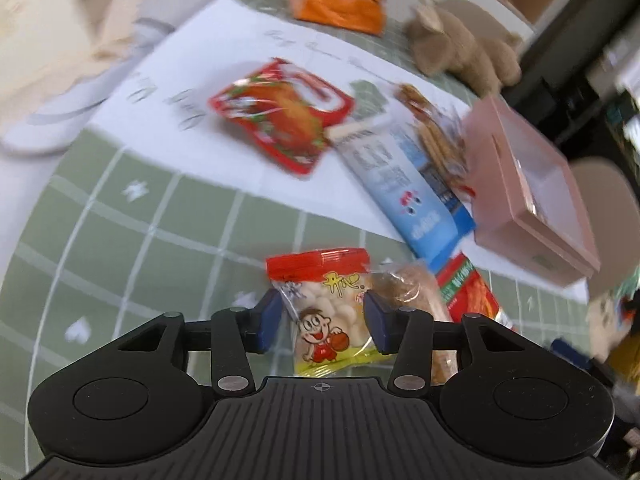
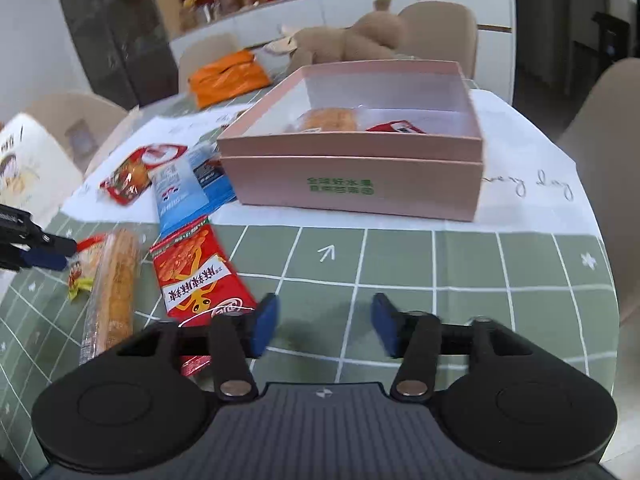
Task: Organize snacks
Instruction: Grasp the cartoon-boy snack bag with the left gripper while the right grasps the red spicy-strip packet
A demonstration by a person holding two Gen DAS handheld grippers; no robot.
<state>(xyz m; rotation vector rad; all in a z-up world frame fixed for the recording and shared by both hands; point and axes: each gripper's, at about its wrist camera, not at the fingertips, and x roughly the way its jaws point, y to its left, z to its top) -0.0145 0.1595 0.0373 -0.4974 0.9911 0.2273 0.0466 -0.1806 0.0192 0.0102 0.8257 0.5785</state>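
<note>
My left gripper [image 1: 323, 320] is open, its blue pads on either side of a small cartoon snack bag [image 1: 330, 308] with a red top lying on the green grid cloth. Whether the pads touch it I cannot tell. A long bread stick pack [image 1: 416, 292] and a red spicy-strip pack [image 1: 468, 288] lie just right of it. My right gripper [image 2: 324, 322] is open and empty over the cloth, its left pad beside the red spicy-strip pack [image 2: 196, 276]. The pink box [image 2: 356, 176] stands ahead, open, holding a bread pack [image 2: 328, 120] and a red packet [image 2: 396, 127].
A red chicken-leg packet [image 1: 284, 116], a blue-white pouch [image 1: 396, 184] and a cracker pack [image 1: 436, 136] lie on white paper. An orange bag [image 2: 228, 76] and a plush toy [image 2: 352, 40] sit at the far edge. Chairs surround the table.
</note>
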